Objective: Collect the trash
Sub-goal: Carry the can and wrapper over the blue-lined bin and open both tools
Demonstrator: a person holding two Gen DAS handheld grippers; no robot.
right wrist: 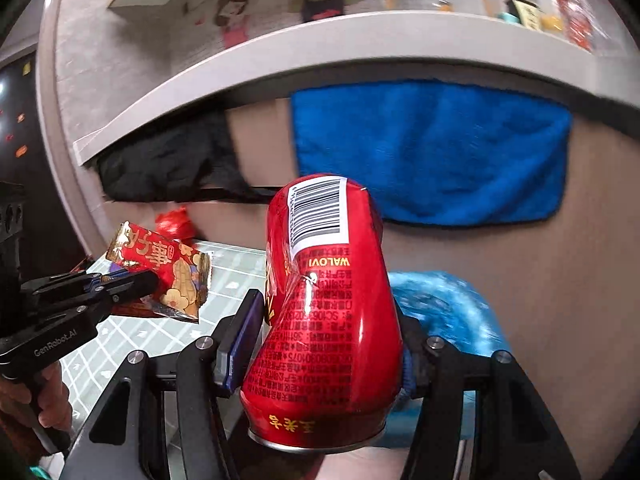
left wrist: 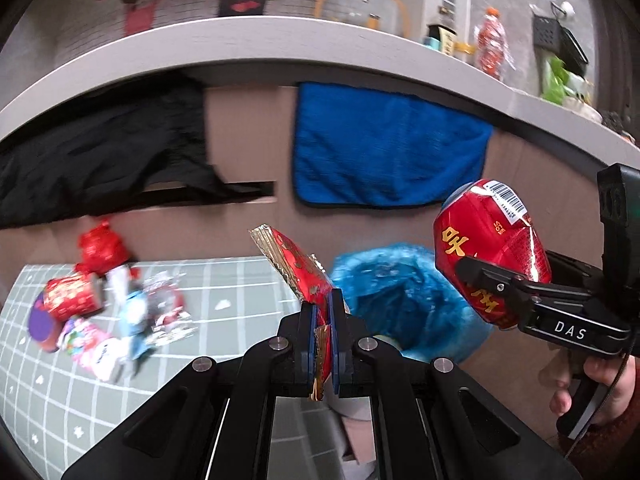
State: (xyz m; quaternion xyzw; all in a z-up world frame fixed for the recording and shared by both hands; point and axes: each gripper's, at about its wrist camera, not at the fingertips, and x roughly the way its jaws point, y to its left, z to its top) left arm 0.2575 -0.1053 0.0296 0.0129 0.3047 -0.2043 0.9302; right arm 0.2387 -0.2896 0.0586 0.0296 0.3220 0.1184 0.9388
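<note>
So the dented red can point(right wrist: 324, 312) is clamped between the pads of the right gripper point(right wrist: 320, 344), held up above the blue-lined trash bin point(left wrist: 400, 300), and the red snack wrapper point(left wrist: 304, 276) is pinched flat in the left gripper point(left wrist: 324, 320), whose jaws are nearly together. More wrappers and cans sit in a pile point(left wrist: 100, 312) on the checked mat point(left wrist: 224, 320) off to the left. Behind it all a blue towel point(left wrist: 384, 144) hangs under the grey counter point(left wrist: 240, 36).

Blue towel point(left wrist: 390, 144) and black cloth point(left wrist: 108, 152) hanging under the counter's front edge point(left wrist: 248, 38), orange-capped bottle point(left wrist: 490, 46) on top
</note>
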